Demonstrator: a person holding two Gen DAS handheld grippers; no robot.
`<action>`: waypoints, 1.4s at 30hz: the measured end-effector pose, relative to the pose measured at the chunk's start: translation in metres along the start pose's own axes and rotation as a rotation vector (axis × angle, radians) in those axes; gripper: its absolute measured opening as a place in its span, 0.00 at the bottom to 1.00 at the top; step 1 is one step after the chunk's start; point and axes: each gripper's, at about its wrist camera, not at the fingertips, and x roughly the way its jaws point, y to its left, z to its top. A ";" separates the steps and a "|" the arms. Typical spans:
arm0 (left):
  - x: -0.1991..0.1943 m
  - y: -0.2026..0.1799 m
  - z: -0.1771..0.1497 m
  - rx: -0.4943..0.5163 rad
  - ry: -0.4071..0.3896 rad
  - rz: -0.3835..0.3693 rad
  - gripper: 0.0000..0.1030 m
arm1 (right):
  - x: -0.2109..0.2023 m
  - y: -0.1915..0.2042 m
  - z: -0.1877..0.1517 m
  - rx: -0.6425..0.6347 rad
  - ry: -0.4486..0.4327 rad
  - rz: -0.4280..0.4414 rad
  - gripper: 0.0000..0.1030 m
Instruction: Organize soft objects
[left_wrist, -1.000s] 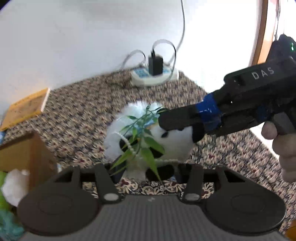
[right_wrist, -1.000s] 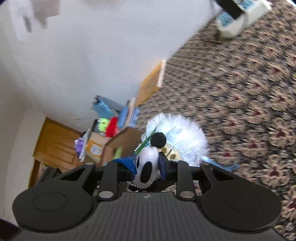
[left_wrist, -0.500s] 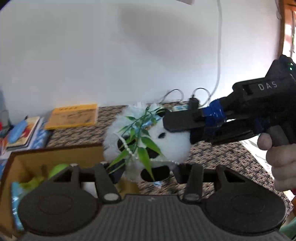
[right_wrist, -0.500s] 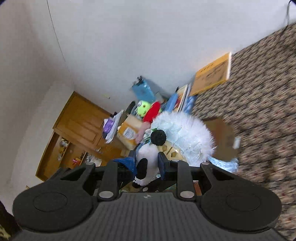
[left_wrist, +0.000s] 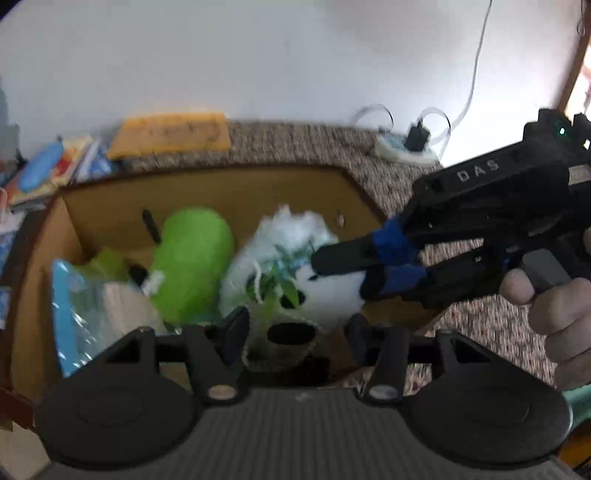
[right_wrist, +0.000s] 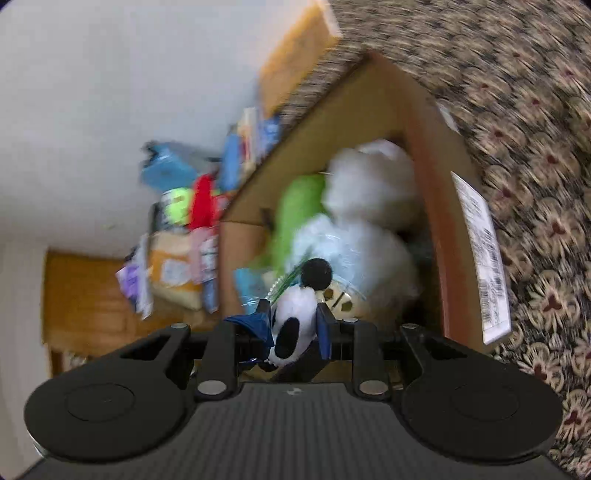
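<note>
A panda plush (left_wrist: 328, 291) with a white feathery ruff, green leaves and a pearl string hangs over the open cardboard box (left_wrist: 221, 192). My right gripper (left_wrist: 340, 275) reaches in from the right. Its jaws are closing and its pads press on the panda's head (right_wrist: 293, 314). My left gripper (left_wrist: 297, 332) has its jaws opening; the panda's lower end sits between the fingers with a gap on the right side. Inside the box (right_wrist: 436, 206) lie a green plush (left_wrist: 192, 258), another white plush (right_wrist: 373, 181) and a blue-wrapped item (left_wrist: 66, 302).
Patterned carpet (right_wrist: 517, 110) surrounds the box. An orange book (left_wrist: 170, 133) and a stack of books (left_wrist: 48, 166) lie along the wall behind it. A power strip with cables (left_wrist: 406, 147) sits at the back right. A hand (left_wrist: 554, 306) holds the right gripper.
Both grippers have carried the panda sideways from above the carpet to above the open box. The left fingers now stand wider apart around the panda's lower end.
</note>
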 end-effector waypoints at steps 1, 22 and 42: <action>0.004 0.001 -0.005 0.007 0.013 0.001 0.55 | 0.001 0.000 -0.003 -0.017 -0.029 -0.017 0.03; -0.045 0.026 -0.007 0.077 -0.004 -0.059 0.61 | -0.046 0.020 -0.042 -0.163 -0.331 -0.165 0.13; -0.051 -0.074 0.043 0.033 -0.063 0.256 0.64 | -0.115 0.041 -0.063 -0.596 -0.504 -0.443 0.13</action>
